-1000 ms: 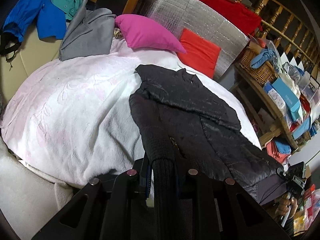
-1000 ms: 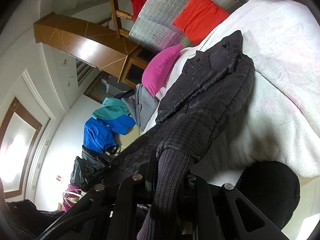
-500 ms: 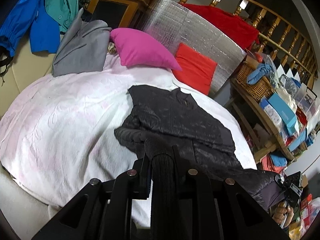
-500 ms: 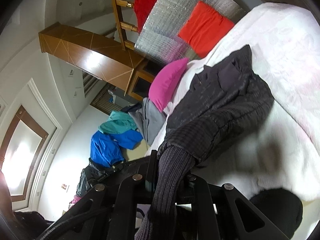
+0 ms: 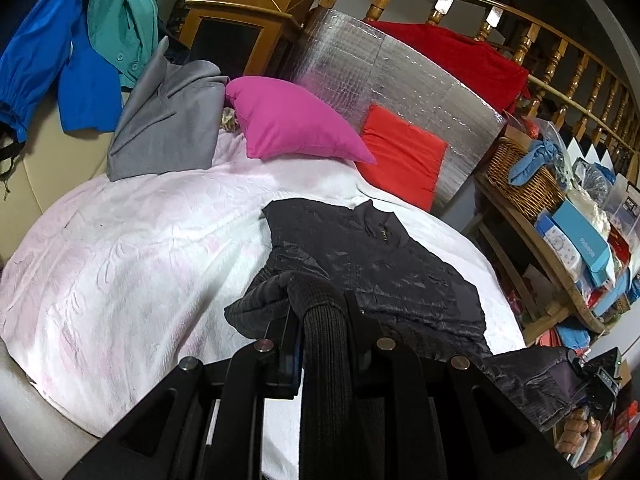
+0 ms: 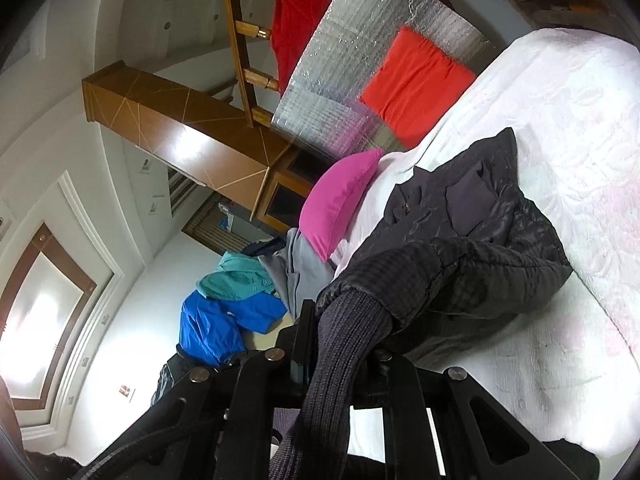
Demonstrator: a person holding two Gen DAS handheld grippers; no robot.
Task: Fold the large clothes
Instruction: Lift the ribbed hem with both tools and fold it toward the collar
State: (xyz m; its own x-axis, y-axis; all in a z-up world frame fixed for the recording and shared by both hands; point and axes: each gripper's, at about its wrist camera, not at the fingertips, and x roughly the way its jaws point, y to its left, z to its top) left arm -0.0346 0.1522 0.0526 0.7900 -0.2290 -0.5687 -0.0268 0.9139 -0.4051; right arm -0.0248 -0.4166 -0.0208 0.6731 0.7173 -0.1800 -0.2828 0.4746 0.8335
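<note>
jacket: black quilted jacket (image 5: 372, 264) lies on the white bedspread (image 5: 132, 264), collar toward the pillows; I see its lower half bunched and lifted.
left gripper (image 5: 322, 332): clenched on a ribbed cuff (image 5: 324, 344); pads hidden by the knit.
right gripper (image 6: 340, 356): clenched on the other ribbed cuff (image 6: 340, 344); in my left view only its far edge and a hand (image 5: 578, 434) show, cut off.
around: pink pillow (image 5: 292, 124), red cushion (image 5: 400, 160), grey garment (image 5: 168, 120) at the head.
edges: cluttered shelf (image 5: 560, 248) just beside the bed's right edge; open bedspread left of jacket.
</note>
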